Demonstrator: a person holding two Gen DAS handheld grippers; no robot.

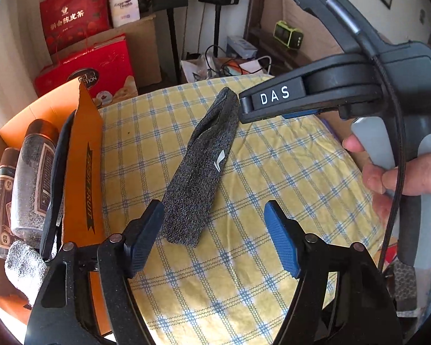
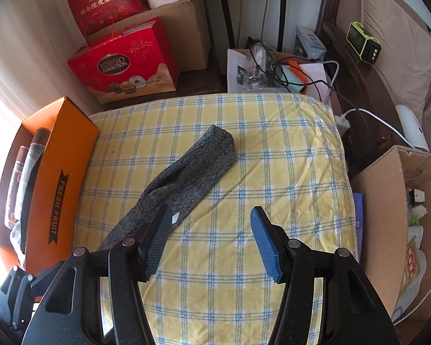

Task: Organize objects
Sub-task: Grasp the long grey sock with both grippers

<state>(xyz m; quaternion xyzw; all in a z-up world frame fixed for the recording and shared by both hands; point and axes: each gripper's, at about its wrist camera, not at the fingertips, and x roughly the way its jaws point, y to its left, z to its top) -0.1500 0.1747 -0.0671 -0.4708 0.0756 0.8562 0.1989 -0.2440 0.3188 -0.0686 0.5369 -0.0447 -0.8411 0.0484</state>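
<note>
Sock [image 1: 195,169], grey and flecked, is laid flat and aslant on the yellow-and-blue checked cloth [image 1: 273,172]. In the left wrist view its near end is seen just ahead of the left gripper [image 1: 212,230], beside the left blue pad [image 1: 146,238]; no contact can be made out. The jaws are held apart with nothing between them. In the same view the right gripper [image 1: 240,109] is seen from the side, gripped by a hand [image 1: 402,172], its tip close to the sock's far end; whether it touches cannot be told.

In the right wrist view the right gripper [image 2: 211,230] is likewise spread, with only checked cloth between its pads. The sock [image 2: 186,172] is partly hidden behind the left-hand finger [image 2: 158,238] there.

An orange box [image 2: 54,178] marked FRESH FRUIT is set against the cloth's left edge, with dark jars [image 1: 34,172] inside it. Red gift bags [image 2: 123,63] are stood beyond, against the wall.
</note>
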